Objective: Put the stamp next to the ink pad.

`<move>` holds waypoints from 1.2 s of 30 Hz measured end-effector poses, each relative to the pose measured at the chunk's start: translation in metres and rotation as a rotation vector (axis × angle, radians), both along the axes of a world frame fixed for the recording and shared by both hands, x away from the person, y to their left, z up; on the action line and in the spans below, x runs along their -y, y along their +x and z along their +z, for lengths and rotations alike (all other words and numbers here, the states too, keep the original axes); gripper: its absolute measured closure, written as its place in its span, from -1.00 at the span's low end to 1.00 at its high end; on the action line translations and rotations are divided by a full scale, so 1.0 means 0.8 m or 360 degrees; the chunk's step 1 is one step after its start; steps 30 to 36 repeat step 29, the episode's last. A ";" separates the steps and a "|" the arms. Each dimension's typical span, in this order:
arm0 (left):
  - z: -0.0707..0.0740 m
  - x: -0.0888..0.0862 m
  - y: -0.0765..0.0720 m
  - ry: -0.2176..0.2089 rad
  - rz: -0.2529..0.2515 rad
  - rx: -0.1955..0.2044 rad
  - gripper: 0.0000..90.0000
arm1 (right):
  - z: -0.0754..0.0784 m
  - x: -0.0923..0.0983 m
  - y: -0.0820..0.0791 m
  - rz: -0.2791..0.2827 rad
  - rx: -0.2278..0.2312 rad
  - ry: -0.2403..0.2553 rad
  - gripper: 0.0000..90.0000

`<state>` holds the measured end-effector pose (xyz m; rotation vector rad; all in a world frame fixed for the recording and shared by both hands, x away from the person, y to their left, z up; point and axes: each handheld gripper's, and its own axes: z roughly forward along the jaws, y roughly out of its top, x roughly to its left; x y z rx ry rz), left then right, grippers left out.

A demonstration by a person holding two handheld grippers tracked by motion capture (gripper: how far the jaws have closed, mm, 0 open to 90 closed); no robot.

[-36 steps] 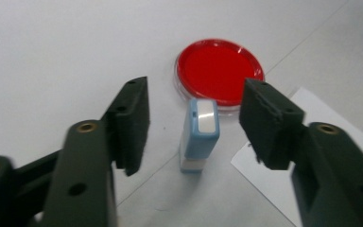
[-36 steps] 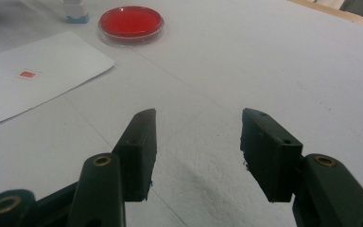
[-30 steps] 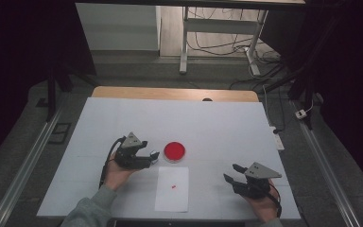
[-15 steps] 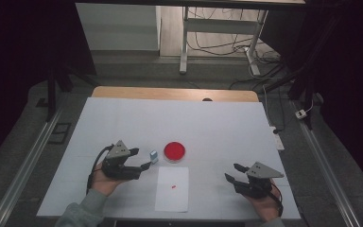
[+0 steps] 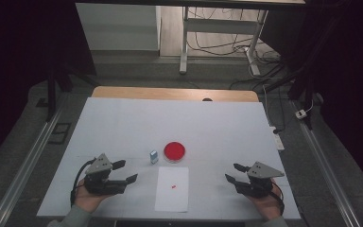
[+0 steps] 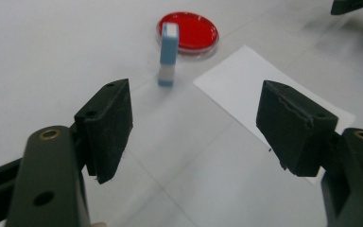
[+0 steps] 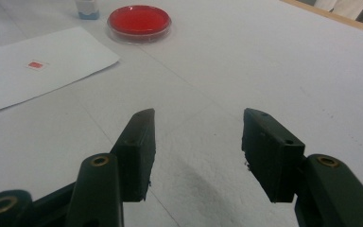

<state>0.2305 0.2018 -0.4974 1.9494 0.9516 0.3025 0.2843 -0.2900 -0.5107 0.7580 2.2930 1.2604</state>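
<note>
While upright, stamp (image 6: 168,54) stands beyond left gripper (image 6: 196,123).

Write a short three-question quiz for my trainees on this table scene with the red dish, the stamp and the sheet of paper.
1. True or false: the small blue-and-white upright stamp lies flat on the white rectangular paper sheet.
2. Which thing stands nearest the round red-filled shallow dish: A) the stamp, B) the right gripper, C) the left gripper?
3. Fill in: the paper sheet bears one small ____ mark.

Key
1. False: it stands upright on the white table, beside the dish and off the paper.
2. A.
3. Red.
</note>
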 end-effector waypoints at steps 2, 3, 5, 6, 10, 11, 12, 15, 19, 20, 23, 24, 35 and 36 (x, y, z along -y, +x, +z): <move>-0.003 -0.005 -0.007 -0.0001 0.0009 -0.0010 -0.37 | 0.000 0.000 0.000 0.0005 0.0000 -0.0004 0.00; -0.004 -0.007 -0.010 -0.0004 0.0015 -0.0016 -0.37 | 0.000 0.000 0.001 0.0011 0.0001 -0.0015 0.00; -0.006 -0.009 -0.014 -0.0006 0.0022 -0.0021 -0.36 | -0.001 0.000 0.001 0.0000 0.0005 -0.0029 0.00; -0.006 -0.010 -0.015 -0.0011 0.0026 -0.0027 -0.36 | -0.001 0.000 0.001 -0.0001 0.0003 -0.0031 0.00; -0.008 -0.013 -0.019 -0.0007 0.0026 -0.0029 -0.36 | -0.002 0.000 0.003 0.0002 0.0001 -0.0028 -0.01; -0.008 -0.013 -0.019 -0.0008 0.0028 -0.0032 -0.36 | -0.002 0.001 0.003 0.0003 0.0000 -0.0027 -0.01; -0.009 -0.013 -0.019 -0.0007 0.0031 -0.0033 -0.36 | -0.002 0.001 0.003 0.0003 0.0001 -0.0028 -0.01; -0.009 -0.012 -0.018 -0.0005 0.0030 -0.0034 -0.36 | -0.002 0.001 0.003 0.0006 0.0001 -0.0028 -0.01; -0.010 -0.011 -0.018 0.0003 0.0021 -0.0034 -0.36 | -0.001 0.002 0.002 -0.0007 0.0008 -0.0030 -0.01; -0.010 -0.012 -0.018 0.0000 0.0022 -0.0035 -0.36 | -0.001 0.002 0.002 0.0002 0.0006 -0.0018 -0.01; -0.010 -0.012 -0.018 -0.0003 0.0024 -0.0035 -0.36 | 0.000 0.002 0.002 0.0001 0.0007 -0.0019 -0.01; -0.010 -0.012 -0.018 -0.0003 0.0022 -0.0035 -0.36 | 0.000 0.002 0.002 0.0001 0.0008 -0.0019 -0.01; -0.010 -0.011 -0.018 0.0002 0.0020 -0.0035 -0.36 | 0.000 0.002 0.002 0.0002 0.0014 -0.0026 -0.01; -0.010 -0.011 -0.018 0.0002 0.0020 -0.0035 -0.36 | 0.000 0.002 0.002 0.0002 0.0014 -0.0026 -0.01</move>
